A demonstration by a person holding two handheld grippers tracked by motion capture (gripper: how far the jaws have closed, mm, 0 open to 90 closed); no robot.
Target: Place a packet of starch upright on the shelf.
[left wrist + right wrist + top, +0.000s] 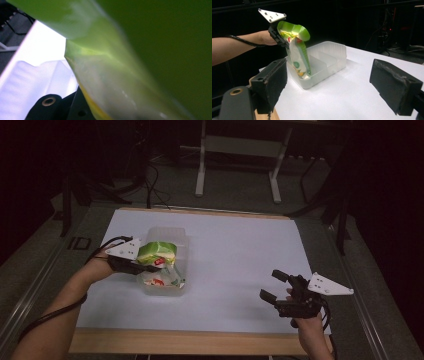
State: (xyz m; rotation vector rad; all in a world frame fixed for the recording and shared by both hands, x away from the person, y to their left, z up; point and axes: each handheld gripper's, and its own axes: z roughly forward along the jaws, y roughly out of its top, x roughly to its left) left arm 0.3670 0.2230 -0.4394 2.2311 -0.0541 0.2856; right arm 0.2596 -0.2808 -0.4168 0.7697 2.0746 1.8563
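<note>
In the high view, your left forearm comes in from the lower left of the frame and your left gripper [131,260] sits left of centre, at the near left edge of the clear bin [167,261]. Its jaws are clamped on the top of a green bag [158,254]. The bag hangs upright from them, its lower end down inside the bin's nearest compartment. The grey plate [125,248] on that gripper tilts toward the upper left.

In the left gripper view, the bag [140,50] is pressed close to the lens as a green blur across the upper right. A pale strip of the bin [30,82] and the white desk [47,42] show at the left. One black jaw base shows at the bottom left.

In the right gripper view, your left gripper [279,37] is at the upper left, gripping the folded green top of the bag [298,57]. The bag's printed lower part dips into the end compartment of the bin [329,60]. The bin has ribbed walls and inner dividers, and it stands on the white desk [352,87].

Toward the lower right of the high view, your right gripper [276,286] rests near the desk's [240,255] front edge, well apart from the bin. Its jaws stand wide apart and hold nothing. In its own view, the two black pads frame the left and right of the frame with bare desk between them.
</note>
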